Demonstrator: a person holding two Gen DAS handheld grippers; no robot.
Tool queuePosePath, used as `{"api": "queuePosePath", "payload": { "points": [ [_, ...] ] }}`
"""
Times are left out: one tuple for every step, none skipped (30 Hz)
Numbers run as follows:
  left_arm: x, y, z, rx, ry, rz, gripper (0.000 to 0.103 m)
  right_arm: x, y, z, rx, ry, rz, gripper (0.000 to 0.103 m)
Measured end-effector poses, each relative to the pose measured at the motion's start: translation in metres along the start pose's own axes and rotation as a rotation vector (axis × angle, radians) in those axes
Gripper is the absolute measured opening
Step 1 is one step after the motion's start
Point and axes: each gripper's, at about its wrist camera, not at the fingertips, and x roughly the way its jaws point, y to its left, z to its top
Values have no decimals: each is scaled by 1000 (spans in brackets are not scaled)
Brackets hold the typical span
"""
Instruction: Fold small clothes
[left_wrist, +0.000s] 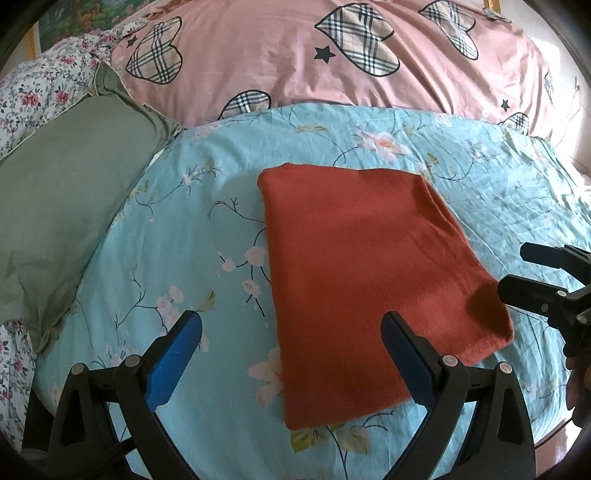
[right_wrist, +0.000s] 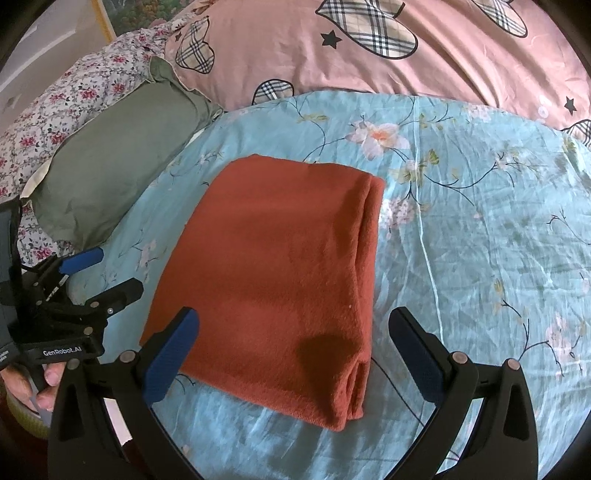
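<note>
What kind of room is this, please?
Most likely a bedroom: the folded red cloth lies on a bed's blue floral sheet, beside a green pillow and a pink heart-print quilt.

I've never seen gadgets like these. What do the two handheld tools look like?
Each tool is black plastic. The left tool and right tool have two curved fingers with blue textured pads and silver rivets. One body reads "GenRobot.AI" in white.

bed cover: light-blue sheet w/ blossom-branch print (right_wrist: 480, 229), wrinkled
far side: pink quilt w/ plaid hearts, black stars (left_wrist: 280, 55)
left: sage-green pillow (left_wrist: 62, 206), on floral bedding (left_wrist: 40, 92)
</note>
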Motion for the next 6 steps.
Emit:
{"api": "queuePosePath", "payload": {
  "points": [
    [1,-1,0,-1,2,4,98,2,-1,1,4,0,3,102],
    [3,-1,1,-3,4,6,98,5,-3,2,11,4,2,102],
    [5,0,1,-6,7,7,98,7,-4,2,15,8,0,102],
    [7,0,1,-11,11,7,98,9,-5,2,18,11,1,102],
    [8,0,1,-16,13,7,98,11,-6,2,22,14,4,102],
    [11,1,1,-24,16,5,98,14,-6,3,25,17,6,102]
  ]
}}
